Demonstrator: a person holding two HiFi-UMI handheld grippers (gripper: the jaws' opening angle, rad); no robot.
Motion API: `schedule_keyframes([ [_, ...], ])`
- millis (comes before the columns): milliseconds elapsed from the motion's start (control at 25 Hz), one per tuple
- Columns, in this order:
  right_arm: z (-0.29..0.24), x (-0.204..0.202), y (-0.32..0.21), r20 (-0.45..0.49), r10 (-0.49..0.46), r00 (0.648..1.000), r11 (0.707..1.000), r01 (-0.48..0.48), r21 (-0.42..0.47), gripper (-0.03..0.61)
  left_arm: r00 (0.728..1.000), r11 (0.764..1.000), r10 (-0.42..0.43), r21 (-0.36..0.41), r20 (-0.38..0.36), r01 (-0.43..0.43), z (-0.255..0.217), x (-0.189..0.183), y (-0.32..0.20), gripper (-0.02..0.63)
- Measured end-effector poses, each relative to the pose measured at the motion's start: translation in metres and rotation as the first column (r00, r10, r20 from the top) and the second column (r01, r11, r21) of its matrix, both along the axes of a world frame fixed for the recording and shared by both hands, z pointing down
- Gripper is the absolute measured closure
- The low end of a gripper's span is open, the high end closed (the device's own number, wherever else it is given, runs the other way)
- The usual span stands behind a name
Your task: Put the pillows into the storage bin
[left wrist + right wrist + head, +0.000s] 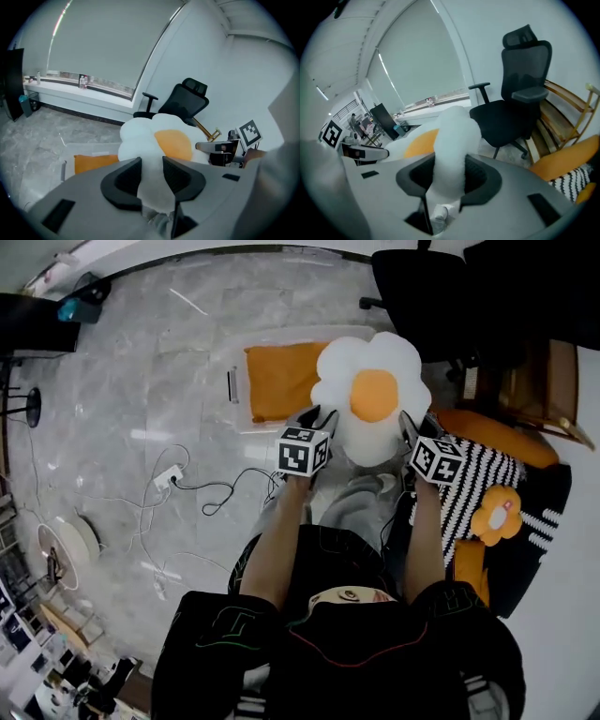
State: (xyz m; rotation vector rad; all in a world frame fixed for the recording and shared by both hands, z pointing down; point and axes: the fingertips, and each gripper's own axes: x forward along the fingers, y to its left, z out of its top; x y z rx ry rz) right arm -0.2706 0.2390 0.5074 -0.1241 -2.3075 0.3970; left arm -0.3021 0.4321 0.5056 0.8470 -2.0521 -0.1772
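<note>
1. My left gripper point(317, 418) is pinching a petal on the left side of the white flower pillow point(370, 395). My right gripper point(412, 425) is pinching a petal on its right side. In both gripper views the plush is squeezed between the pads.
2. The pillow hangs between my two tools, over the right end of the clear storage bin point(232, 381). The bin sits on the floor just beyond my knees, with an orange pillow point(281, 381) already lying in it.
3. I judge the step in hand to be carrying the pillow over the opening and setting it down.
4. I would shift both tools left and slightly farther, so the orange centre sits over the middle of the bin.
5. I should keep the grippers level and evenly spaced, because each holds only a thin fold that could slip out.
6. I would lower it onto the orange pillow and release both sides together, watching for petals draped over the rim.
7. A striped pillow point(478, 486) and a small flower pillow point(497, 512) wait to the right.
</note>
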Motion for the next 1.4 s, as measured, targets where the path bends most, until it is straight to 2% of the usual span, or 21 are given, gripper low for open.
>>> schedule_keyframes([
  [80, -0.005, -0.022, 0.017, 0.041, -0.029, 0.999, 0.999, 0.027, 0.042, 0.398, 0.998, 0.999, -0.043, -0.015, 0.036, 0.044, -0.003, -0.014, 0.025, 0.445],
  [200, 0.001, -0.040, 0.025, 0.062, -0.023, 0.998, 0.989, 0.013, 0.144, 0.292, 0.994, 0.994, -0.073, -0.080, 0.076, 0.079, 0.003, -0.025, 0.054, 0.304],
  [320, 0.002, -0.035, 0.030, 0.065, 0.007, 0.998, 0.990, -0.016, 0.141, 0.291, 0.994, 0.993, -0.087, -0.078, 0.062, 0.092, 0.005, -0.023, 0.067, 0.289],
  [480, 0.006, -0.017, 0.040, 0.050, -0.006, 0.999, 0.995, 0.001, 0.096, 0.293, 0.995, 0.995, -0.087, -0.045, 0.055, 0.090, 0.004, -0.019, 0.061, 0.351],
  [600, 0.008, -0.001, 0.036, 0.047, 0.007, 0.999, 0.999, -0.009, 0.049, 0.321, 0.996, 0.998, -0.063, -0.011, 0.061, 0.064, 0.000, -0.015, 0.043, 0.444],
  [800, -0.006, 0.022, 0.009, 0.096, 0.052, 0.994, 0.997, -0.057, 0.050, 0.574, 0.997, 1.000, 0.003, 0.013, 0.078, -0.004, -0.009, -0.004, 0.002, 0.557],
  [920, -0.011, 0.036, -0.006, 0.113, 0.077, 0.991, 0.996, -0.081, 0.027, 0.575, 0.995, 0.998, 0.055, 0.029, 0.083, -0.058, -0.012, 0.005, -0.026, 0.616],
  [1080, -0.021, 0.057, -0.027, 0.150, 0.120, 0.981, 0.993, -0.120, -0.008, 0.576, 0.988, 0.987, 0.136, 0.078, 0.073, -0.142, -0.019, 0.021, -0.066, 0.618],
  [1240, -0.027, 0.081, -0.059, 0.157, 0.185, 0.970, 0.983, -0.185, -0.018, 0.577, 0.967, 0.957, 0.242, 0.146, 0.083, -0.252, -0.029, 0.040, -0.115, 0.618],
  [1400, -0.033, 0.112, -0.101, 0.152, 0.260, 0.954, 0.965, -0.262, -0.012, 0.577, 0.939, 0.924, 0.334, 0.168, 0.084, -0.343, -0.033, 0.064, -0.168, 0.618],
])
